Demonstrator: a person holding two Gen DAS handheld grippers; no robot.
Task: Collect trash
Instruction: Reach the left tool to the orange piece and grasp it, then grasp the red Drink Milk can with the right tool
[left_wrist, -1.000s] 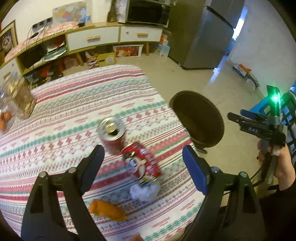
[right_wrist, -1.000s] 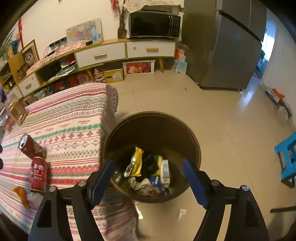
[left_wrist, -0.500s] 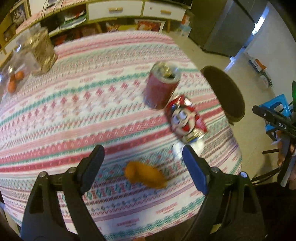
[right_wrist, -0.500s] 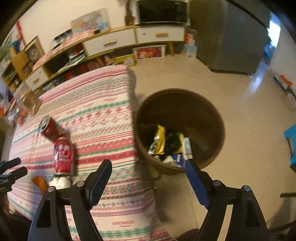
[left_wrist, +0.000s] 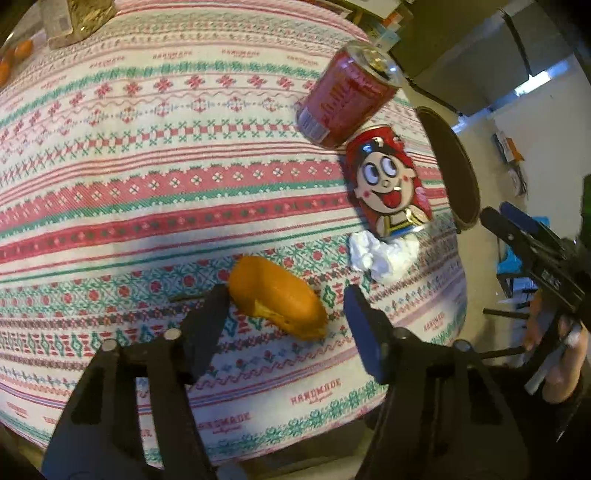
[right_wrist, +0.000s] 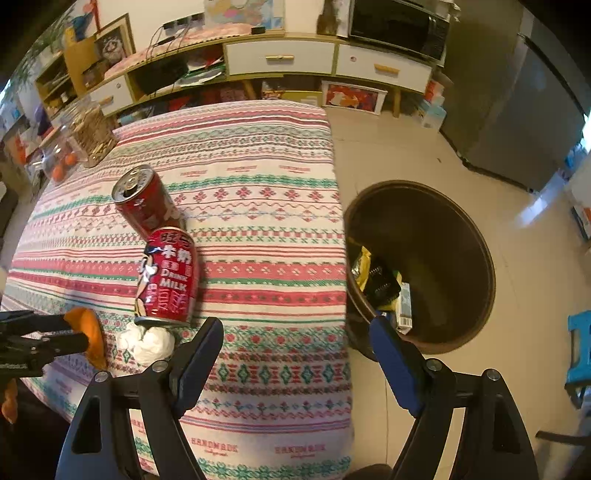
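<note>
Straddling the orange bread piece (left_wrist: 277, 297), the left tongs (left_wrist: 282, 301) had just been narrowing; the left pad lay at the bread's edge, the right pad stood apart, so nothing was gripped. Just beyond the right pad lay a crumpled white tissue (left_wrist: 382, 256). Farther out, a cartoon-printed milk can (left_wrist: 388, 184) lay on its side, touching a second red can (left_wrist: 347, 99) beyond it. All rested on the patterned counter (left_wrist: 147, 177). The right tongs (right_wrist: 295, 354) stood released and empty above the counter edge; beyond their right pad, on the floor, stood the brown trash bin (right_wrist: 476, 258) holding wrappers.
</note>
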